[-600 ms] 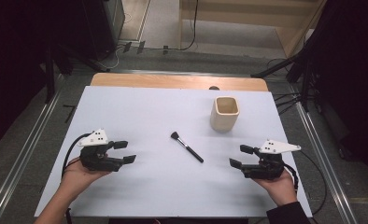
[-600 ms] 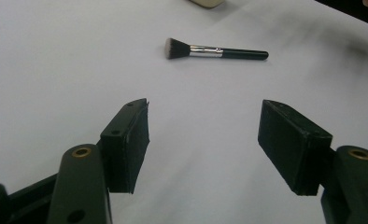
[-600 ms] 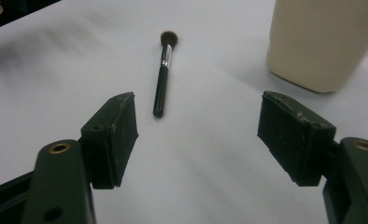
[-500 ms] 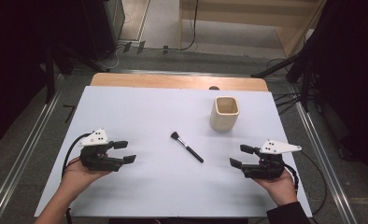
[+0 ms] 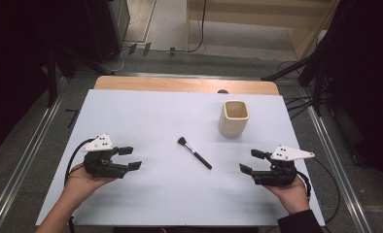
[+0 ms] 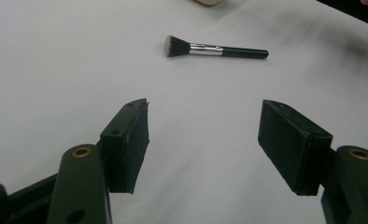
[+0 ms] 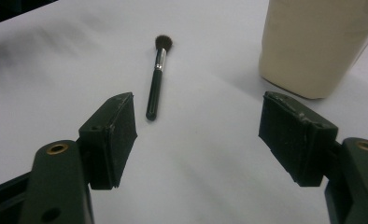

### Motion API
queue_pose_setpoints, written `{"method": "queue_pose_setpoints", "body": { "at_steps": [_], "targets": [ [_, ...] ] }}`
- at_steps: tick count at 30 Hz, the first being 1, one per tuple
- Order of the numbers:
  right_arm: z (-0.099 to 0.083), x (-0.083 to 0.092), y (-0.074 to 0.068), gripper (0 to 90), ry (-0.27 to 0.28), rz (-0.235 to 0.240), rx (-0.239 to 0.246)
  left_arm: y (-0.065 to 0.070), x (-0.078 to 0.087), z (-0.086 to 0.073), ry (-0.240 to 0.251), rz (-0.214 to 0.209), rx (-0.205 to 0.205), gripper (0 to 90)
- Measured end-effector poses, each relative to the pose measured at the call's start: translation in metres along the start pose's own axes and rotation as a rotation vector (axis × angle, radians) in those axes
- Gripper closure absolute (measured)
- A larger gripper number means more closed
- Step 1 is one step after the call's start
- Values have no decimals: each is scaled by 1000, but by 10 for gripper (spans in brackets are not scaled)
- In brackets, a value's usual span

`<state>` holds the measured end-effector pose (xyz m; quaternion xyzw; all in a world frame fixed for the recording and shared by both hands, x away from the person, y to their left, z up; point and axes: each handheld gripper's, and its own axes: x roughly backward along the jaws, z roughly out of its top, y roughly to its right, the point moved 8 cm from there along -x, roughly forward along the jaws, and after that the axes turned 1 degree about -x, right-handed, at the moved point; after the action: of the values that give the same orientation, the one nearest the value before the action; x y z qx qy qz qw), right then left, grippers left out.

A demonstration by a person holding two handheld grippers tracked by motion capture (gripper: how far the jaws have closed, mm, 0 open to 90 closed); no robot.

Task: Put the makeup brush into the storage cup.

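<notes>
White table (image 5: 146, 121) holds a makeup brush (image 5: 194, 152) beside a cream cup (image 5: 235, 118) — left gripper (image 5: 129, 158) and right gripper (image 5: 252, 161) flank it, jaws apart, empty.

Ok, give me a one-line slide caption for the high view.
Left gripper and right gripper, both open, rest either side of a makeup brush lying flat near a cream cup.

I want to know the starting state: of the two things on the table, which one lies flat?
The black makeup brush lies flat in the middle of the white table, bristles toward the far side. The cream cup stands upright behind it, mouth open upward.
</notes>
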<state>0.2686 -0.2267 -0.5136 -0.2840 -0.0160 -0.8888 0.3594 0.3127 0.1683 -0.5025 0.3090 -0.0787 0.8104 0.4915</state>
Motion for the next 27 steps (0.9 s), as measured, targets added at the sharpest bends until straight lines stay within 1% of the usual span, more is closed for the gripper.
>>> {"method": "queue_pose_setpoints", "body": {
  "at_steps": [2,6,7,16,19,23,27],
  "targets": [
    [0,0,1,283,0,-4,1,0,0,0,-2,-1,0,343],
    [-2,0,2,282,-10,-9,-9,-1,0,0,-6,-4,16,341],
    [-2,-1,2,283,-18,-15,-17,-1,0,0,-5,-3,16,340],
    [-2,-1,3,282,-12,-20,-11,-1,0,-1,-7,-5,13,338],
    [-2,0,3,282,-12,-15,-19,-1,0,-1,-8,-6,9,338],
    [-1,0,3,282,-10,-14,-14,-1,-2,-1,-17,-3,4,338],
    [-1,0,2,282,-10,-14,-10,-1,-1,-1,-15,-1,3,338]
  ]
}}
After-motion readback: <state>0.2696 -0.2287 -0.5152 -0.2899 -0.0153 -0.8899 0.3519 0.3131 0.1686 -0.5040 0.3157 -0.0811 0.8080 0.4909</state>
